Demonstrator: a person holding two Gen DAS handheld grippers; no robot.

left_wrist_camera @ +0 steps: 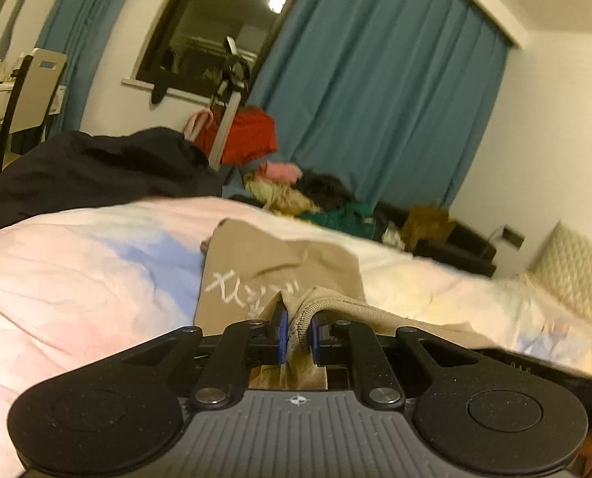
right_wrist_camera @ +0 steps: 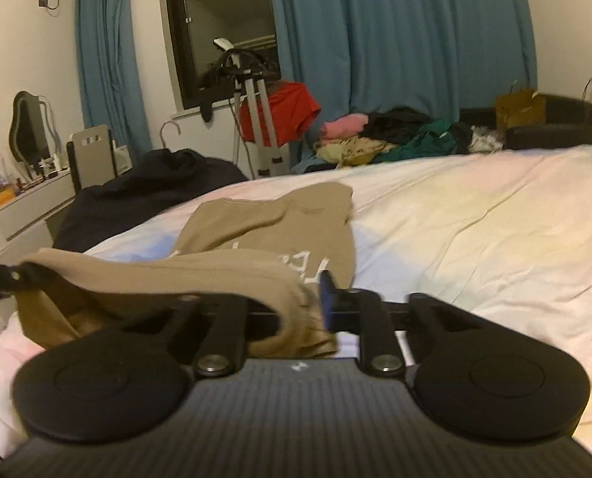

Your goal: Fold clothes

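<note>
**Both claws on the tan garment, over the bed**

Left claw (left_wrist_camera: 296, 332) is closed on a ribbed hem of the tan garment (left_wrist_camera: 280, 275); the cloth is pinched between its two blue pads (left_wrist_camera: 282, 332) and hangs down behind them. The right claw (right_wrist_camera: 316, 306) has only one blue pad in sight, with a bunched fold of the same garment (right_wrist_camera: 272, 231) pressed against it; the other finger is hidden under the cloth, and the claw stands narrow, shut on the fold. In the right wrist view the left claw (right_wrist_camera: 1, 279) shows at the left edge, holding the other end of the fold up.

The rest of the garment lies on the bed (left_wrist_camera: 77, 271), partly folded over itself. It carries white writing (left_wrist_camera: 248, 292), but the letters are creased and blurred and I cannot read them.

The bed has a pale sheet with soft pink, blue and yellow patches. A dark garment (left_wrist_camera: 97, 171) lies at its far left side. Behind the bed there are blue curtains (left_wrist_camera: 375, 79), a dark window (left_wrist_camera: 216, 24), a metal stand (right_wrist_camera: 256, 111) with a red cloth (right_wrist_camera: 288, 115), a mixed pile of clothes (right_wrist_camera: 395, 135) on a black sofa (right_wrist_camera: 555, 127), and a brown paper bag (right_wrist_camera: 519, 107). At the left stands a white bench (right_wrist_camera: 21, 203) with small bottles, a mirror and a chair (right_wrist_camera: 93, 151).
</note>
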